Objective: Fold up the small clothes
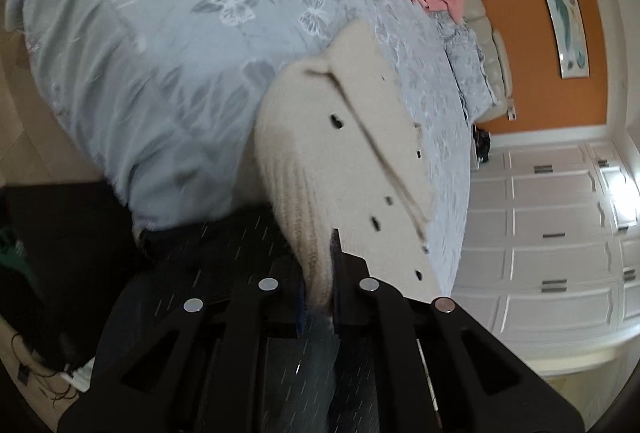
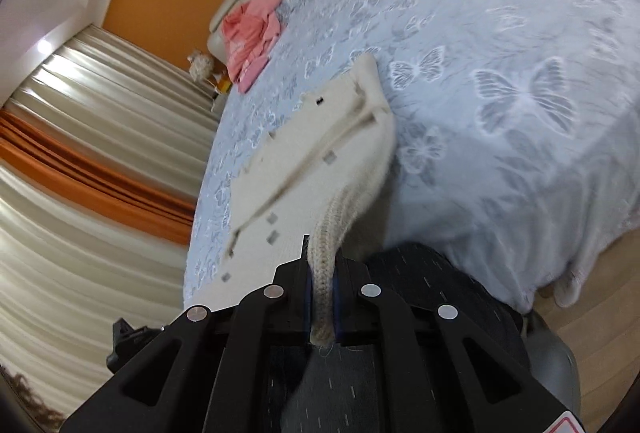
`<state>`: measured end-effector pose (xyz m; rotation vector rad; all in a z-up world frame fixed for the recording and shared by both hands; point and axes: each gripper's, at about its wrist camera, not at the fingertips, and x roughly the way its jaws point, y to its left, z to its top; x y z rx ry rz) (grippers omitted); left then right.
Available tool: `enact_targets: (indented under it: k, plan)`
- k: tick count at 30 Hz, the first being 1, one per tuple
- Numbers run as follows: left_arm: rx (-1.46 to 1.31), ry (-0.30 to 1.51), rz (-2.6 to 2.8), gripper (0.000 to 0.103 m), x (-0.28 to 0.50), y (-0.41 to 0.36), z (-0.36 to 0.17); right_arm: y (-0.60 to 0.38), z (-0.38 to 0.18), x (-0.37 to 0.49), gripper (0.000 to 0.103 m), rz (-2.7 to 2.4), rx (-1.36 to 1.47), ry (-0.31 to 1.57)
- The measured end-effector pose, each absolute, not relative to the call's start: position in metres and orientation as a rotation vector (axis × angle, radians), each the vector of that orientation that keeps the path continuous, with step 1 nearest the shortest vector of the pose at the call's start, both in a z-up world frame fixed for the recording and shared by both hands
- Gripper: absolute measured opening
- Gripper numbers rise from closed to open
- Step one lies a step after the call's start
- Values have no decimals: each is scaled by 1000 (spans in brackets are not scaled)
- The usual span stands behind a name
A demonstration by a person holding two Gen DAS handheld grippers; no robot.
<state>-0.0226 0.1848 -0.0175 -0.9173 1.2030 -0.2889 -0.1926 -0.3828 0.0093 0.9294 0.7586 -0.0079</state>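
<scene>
Bed (image 1: 160,53) with butterfly quilt. Cream knit cardigan (image 1: 360,137) stretched over bed edge, ribbed hem pinched by left claw (image 1: 318,297) and right claw (image 2: 322,297). Keep hem taut, level; lay flat before folding.

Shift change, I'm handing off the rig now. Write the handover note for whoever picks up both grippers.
Left gripper: shut on the cream cardigan's ribbed hem.
Right gripper: shut on the same hem, other end.
Cardigan stretches from both grippers out over the butterfly bedspread; it looks partly lifted, buttons visible.
Pink garment lies crumpled by the headboard, untouched.
Done: cardigan gripped at both corners. Left: probably fold it, set it down, then fold the pink one.
</scene>
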Motion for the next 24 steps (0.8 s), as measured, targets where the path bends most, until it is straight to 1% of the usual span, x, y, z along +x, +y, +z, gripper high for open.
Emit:
enact_targets:
  k: [2,5,7,10,12,14,16,19,24]
  plan:
    - [-928,1213,-294,7,-42,181,-15,-378,15,-209,7,5,908,719]
    - [-960,1191,-305,7,-68,188,-3,-376,26,-240,7,81,897,602]
    - [-959,1127,-338,7,-73,188,24,-374,42,-252,7,109,886,536]
    - [-890,1011,-389,7,-61,181,73,-378,69,-250,7,115,868,480]
    - [-847,945,-432,7,-36,169,98,-387,82,-230,7,116,871,450]
    - [-809,903,-422,7,-5,156,109,-398,89,-205,7,110,885,426]
    - [-785,871,-405,7,20,144,113,-412,91,-173,7,80,891,401]
    - [-796,860,-347,7,68,127,104,-431,84,-129,7,44,940,388]
    - [-734,913,-228,7,146,103,65,-454,49,-57,7,-20,990,469]
